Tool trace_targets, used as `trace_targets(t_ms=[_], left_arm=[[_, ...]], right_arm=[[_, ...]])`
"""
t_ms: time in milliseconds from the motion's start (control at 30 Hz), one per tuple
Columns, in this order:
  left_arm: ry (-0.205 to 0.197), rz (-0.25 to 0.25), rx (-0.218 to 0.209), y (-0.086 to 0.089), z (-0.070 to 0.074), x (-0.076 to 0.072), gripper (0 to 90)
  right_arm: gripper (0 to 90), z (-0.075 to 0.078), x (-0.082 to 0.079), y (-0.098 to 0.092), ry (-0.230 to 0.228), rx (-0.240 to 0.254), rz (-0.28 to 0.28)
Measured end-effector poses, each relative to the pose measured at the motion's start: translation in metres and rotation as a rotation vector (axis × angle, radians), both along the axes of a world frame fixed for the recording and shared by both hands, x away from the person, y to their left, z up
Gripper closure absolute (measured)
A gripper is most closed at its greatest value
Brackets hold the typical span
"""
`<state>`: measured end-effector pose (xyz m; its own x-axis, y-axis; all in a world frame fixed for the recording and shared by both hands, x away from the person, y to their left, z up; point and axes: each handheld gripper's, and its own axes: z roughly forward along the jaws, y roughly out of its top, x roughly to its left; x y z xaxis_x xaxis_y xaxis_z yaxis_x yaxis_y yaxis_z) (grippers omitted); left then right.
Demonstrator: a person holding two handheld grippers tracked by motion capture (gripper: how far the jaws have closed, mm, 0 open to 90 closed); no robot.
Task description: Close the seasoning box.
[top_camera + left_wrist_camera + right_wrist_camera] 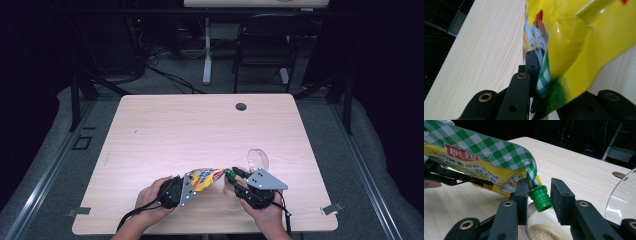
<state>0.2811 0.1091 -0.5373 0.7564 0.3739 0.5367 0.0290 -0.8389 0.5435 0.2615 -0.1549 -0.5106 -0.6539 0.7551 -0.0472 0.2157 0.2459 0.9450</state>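
Yellow, green-checked pouch (481,162) tilted, its green spout (539,198) over a jar of seemingly beige granules (544,231).

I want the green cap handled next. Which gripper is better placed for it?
Right. Its jaws stand open on either side of the green cap, above the clear cup. The left gripper is shut on the pouch, holding it.

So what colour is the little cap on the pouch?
Green. The cap shows best in the right gripper view, below the pouch's green-and-white checks.
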Motion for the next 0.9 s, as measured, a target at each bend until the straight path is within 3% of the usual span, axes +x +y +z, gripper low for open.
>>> trace_targets(t_ms=[600,900], left_arm=[[0.065,0.018,-0.065,0.005,0.001,0.005,86.4],[0.129,0.050,-0.150,0.013,0.002,0.012,86.1]], right_arm=[[62.3,-0.001,-0.001,-0.002,0.003,0.005,0.000],[59.3,-0.001,-0.003,-0.003,-0.006,0.015,-0.004]])
